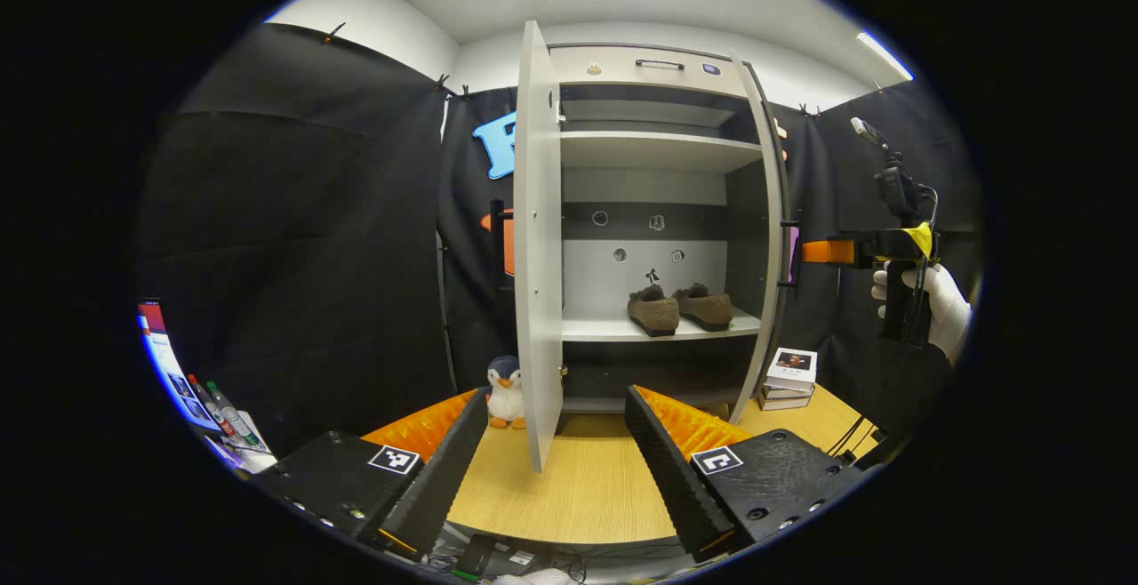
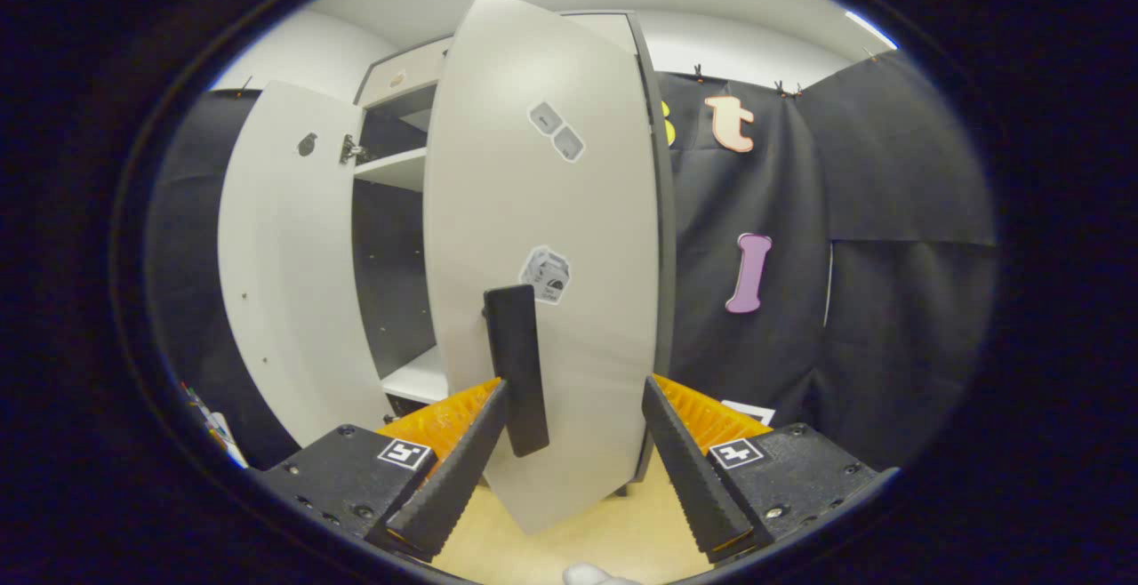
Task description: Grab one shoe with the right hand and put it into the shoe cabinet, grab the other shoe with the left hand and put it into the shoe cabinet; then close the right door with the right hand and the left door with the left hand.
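Note:
Two brown shoes [image 1: 653,309] [image 1: 704,305] stand side by side on a middle shelf of the white shoe cabinet [image 1: 658,145]. Both doors are open. The left door [image 1: 538,247] shows edge-on straight ahead of my left gripper [image 1: 556,443], which hangs open and empty over the table, short of the door. In the right gripper view, the right door [image 2: 551,256] swings partly inward. Its black handle [image 2: 516,372] stands between the spread fingers of my open right gripper [image 2: 569,443], close to the left finger [image 2: 462,460]. In the left gripper view, the right gripper [image 1: 822,252] is held by a gloved hand [image 1: 933,300] beside the right door's edge [image 1: 769,238].
A penguin plush [image 1: 505,392] sits on the wooden table [image 1: 578,478] by the left door's foot. A small stack of books [image 1: 789,379] lies right of the cabinet. Markers [image 1: 222,412] lie at the far left. The left door's inner face [image 2: 276,265] shows in the right gripper view.

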Tool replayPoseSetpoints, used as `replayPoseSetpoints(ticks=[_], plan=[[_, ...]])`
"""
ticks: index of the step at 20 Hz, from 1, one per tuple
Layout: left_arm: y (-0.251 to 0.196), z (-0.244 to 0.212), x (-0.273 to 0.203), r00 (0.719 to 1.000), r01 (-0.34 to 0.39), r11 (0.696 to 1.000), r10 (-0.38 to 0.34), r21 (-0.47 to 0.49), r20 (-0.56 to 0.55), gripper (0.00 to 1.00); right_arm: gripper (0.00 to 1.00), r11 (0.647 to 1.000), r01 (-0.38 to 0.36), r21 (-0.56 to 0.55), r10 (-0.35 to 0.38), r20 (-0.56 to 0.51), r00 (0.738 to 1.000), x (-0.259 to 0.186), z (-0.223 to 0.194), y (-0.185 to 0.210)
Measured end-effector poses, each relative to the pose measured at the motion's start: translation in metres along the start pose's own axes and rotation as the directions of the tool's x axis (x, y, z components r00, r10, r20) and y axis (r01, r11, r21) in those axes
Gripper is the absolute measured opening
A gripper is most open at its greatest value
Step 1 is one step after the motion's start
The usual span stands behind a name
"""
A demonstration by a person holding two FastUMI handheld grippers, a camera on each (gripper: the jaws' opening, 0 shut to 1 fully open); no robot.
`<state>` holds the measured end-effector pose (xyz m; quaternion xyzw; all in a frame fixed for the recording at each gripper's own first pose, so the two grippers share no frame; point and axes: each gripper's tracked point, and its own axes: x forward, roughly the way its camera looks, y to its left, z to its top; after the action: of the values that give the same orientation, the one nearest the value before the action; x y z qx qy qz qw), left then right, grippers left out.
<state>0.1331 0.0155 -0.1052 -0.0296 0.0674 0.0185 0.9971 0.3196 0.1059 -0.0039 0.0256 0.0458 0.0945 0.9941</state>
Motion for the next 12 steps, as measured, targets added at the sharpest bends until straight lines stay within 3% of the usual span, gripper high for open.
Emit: replayPoseSetpoints(ticks=[5, 12], plan=[[0.033, 0.007, 0.014, 1.0, -0.028, 1.0, 0.028, -0.005, 0.006, 0.95, 0.98, 1.0, -0.013, -0.014, 0.013, -0.001, 1.0, -0.048, -0.018, 0.021], [0.09, 0.037, 0.061, 0.998, -0.04, 0.999, 0.04, 0.012, 0.044, 0.95, 0.99, 0.998, 0.041, -0.04, -0.042, -0.016, 0.999, -0.136, -0.055, 0.037]])
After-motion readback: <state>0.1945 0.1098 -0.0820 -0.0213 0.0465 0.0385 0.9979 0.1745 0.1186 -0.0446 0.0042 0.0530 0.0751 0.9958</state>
